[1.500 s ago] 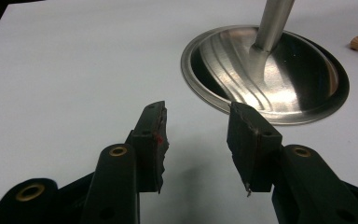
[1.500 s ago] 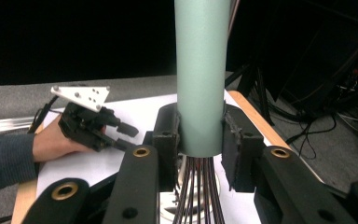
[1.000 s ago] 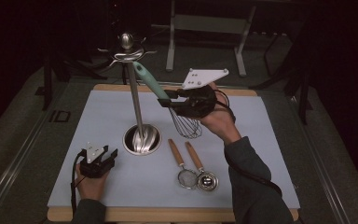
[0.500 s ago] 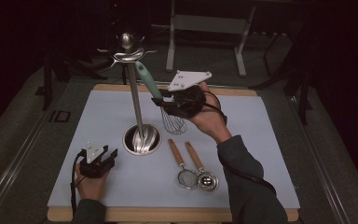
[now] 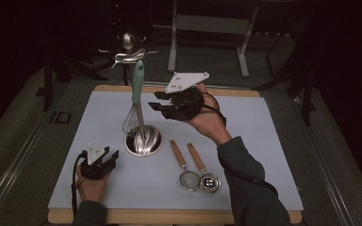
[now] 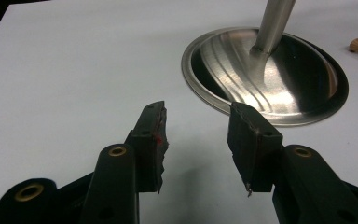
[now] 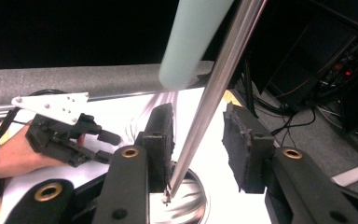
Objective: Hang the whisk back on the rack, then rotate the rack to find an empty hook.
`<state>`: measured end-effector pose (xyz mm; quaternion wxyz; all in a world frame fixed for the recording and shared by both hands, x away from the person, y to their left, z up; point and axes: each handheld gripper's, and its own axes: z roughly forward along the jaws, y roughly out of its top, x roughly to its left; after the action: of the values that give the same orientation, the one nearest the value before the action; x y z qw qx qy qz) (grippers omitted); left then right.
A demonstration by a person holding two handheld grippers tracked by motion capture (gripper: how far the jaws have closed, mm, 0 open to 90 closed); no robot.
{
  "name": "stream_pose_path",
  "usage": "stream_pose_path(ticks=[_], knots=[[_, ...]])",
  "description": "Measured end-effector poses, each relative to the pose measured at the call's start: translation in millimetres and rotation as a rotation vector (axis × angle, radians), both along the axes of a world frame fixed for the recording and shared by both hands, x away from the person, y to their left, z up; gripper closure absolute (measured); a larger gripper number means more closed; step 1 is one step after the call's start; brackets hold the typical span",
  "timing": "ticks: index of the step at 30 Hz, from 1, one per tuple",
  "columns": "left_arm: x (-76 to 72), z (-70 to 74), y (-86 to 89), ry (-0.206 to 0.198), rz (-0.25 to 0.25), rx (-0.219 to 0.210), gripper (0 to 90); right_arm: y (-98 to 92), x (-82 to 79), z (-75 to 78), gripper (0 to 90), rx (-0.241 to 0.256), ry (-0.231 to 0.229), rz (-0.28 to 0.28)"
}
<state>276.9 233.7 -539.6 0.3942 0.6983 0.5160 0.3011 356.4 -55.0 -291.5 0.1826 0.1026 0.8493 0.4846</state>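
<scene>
No readable writing anywhere. Mint-handled wire whisk (image 5: 135, 101) hangs on the steel utensil stand (image 5: 143, 139); right claw (image 5: 156, 101) wide beside it, left claw (image 5: 109, 157) wide, empty, near two wooden-handled strainers (image 5: 194, 170).

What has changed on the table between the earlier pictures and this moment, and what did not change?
The right gripper has let go of the whisk, which now hangs from the stand on its left side, wires down; before, it was held to the right of the pole. The fingers are open and have drawn back. The left gripper and the two wooden-handled strainers stayed where they were.
</scene>
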Motion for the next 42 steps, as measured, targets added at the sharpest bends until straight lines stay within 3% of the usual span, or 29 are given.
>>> stream_pose_path(ticks=[7,12,29,32,35,39,42], knots=[[-0.2,0.0,0.2,-0.003,0.003,0.001,57.2,-7.3,3.1,-4.2,65.3,-0.012,0.012,-0.016],[0.2,0.0,0.1,0.000,0.004,-0.003,57.2,-8.7,5.1,-8.0,75.2,-0.023,0.023,-0.015],[-0.1,0.0,0.2,-0.002,0.002,-0.004,57.3,-18.9,3.3,-14.0,75.7,-0.027,0.028,-0.012],[-1.0,0.4,1.3,-0.013,0.002,-0.013,58.0,-21.6,4.1,-17.8,75.1,-0.038,0.034,-0.016],[-2.9,0.8,4.8,-0.034,0.011,-0.054,58.2,-26.7,6.0,-23.8,74.7,-0.047,0.050,-0.025],[-9.6,6.9,8.9,-0.102,0.019,-0.089,60.7,-33.3,8.1,-31.5,74.1,-0.076,0.060,-0.043],[-11.2,14.4,9.4,-0.118,0.000,-0.105,61.9,-37.2,8.7,-34.7,73.9,-0.083,0.067,-0.049]])
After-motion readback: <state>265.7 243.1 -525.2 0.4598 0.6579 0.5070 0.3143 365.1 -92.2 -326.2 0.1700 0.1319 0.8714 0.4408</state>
